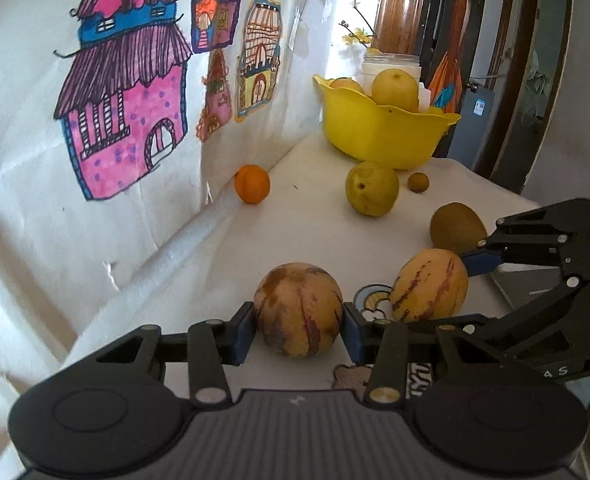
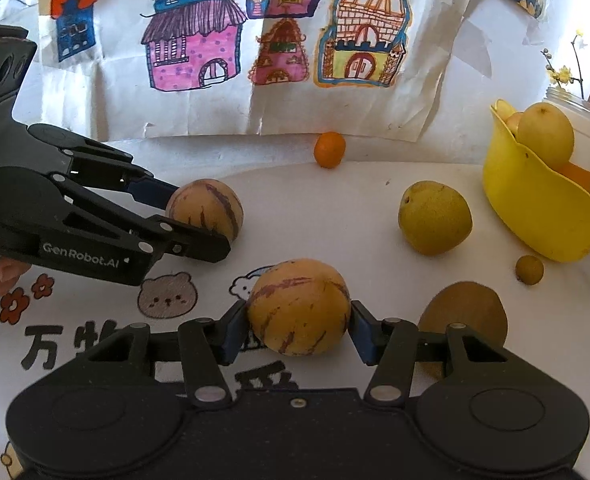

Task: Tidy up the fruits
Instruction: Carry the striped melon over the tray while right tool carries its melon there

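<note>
Each camera sits just behind its own gripper, looking forward and down along the fingers, close over the table (image 1: 303, 200). The left view faces along the drawings (image 1: 123, 92); the right meets them squarely. Both share the bowl (image 2: 535, 208), orange (image 1: 252, 184) and pear (image 2: 435, 218).

Tan pepino melon (image 1: 298, 309) with purple streaks between the left jaws, golden purple-striped pepino melon (image 2: 299, 307) between the right jaws, yellow bowl (image 2: 535, 208) beyond, orange tangerine (image 2: 329, 149)
</note>
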### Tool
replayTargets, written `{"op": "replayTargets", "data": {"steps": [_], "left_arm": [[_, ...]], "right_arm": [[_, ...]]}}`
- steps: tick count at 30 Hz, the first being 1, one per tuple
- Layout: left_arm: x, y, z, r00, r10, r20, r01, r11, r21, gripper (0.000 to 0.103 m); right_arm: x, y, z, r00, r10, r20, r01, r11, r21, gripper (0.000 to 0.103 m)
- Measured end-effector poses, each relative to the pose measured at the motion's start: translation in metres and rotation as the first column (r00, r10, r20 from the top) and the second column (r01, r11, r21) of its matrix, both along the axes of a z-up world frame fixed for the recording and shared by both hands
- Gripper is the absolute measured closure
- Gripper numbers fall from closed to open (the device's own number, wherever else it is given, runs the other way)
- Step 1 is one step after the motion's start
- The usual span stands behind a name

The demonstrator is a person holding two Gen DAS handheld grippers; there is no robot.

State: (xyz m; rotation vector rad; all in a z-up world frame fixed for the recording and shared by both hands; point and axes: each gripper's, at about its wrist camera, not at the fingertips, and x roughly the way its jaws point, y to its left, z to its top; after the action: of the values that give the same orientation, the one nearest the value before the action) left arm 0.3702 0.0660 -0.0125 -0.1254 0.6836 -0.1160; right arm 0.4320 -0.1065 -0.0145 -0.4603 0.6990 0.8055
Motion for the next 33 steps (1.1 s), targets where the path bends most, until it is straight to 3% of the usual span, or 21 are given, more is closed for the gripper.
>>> {"op": "replayTargets", "data": {"steps": [8,19,26,33], "left_arm": [[-0.011,-0.007,0.003,1.000,-0.006,-0.007,0.006,1.000,-0.024,0.054],[-0.034,-0.036,0.026,0.998,-0.044,0.034,0.045,0.998,-0.040,0.054],[-0.050,-0.073,0.036,0.991,-0.127,0.037,0.128,0.990,-0.051,0.054],[-0.059,-0.111,0.042,0.977,-0.213,0.013,0.214,0.974,-0.071,0.054]], "right_arm": [[-0.018,-0.021,0.008,1.000,-0.028,0.012,0.027,0.998,0.057,0.048],[-0.054,-0.080,0.046,0.993,-0.101,0.059,0.092,0.986,0.141,0.048],[-0.082,-0.133,0.055,0.980,-0.186,0.070,0.174,0.973,0.154,0.048],[-0.115,-0.188,0.044,0.961,-0.268,0.064,0.258,0.957,0.136,0.048]]}}
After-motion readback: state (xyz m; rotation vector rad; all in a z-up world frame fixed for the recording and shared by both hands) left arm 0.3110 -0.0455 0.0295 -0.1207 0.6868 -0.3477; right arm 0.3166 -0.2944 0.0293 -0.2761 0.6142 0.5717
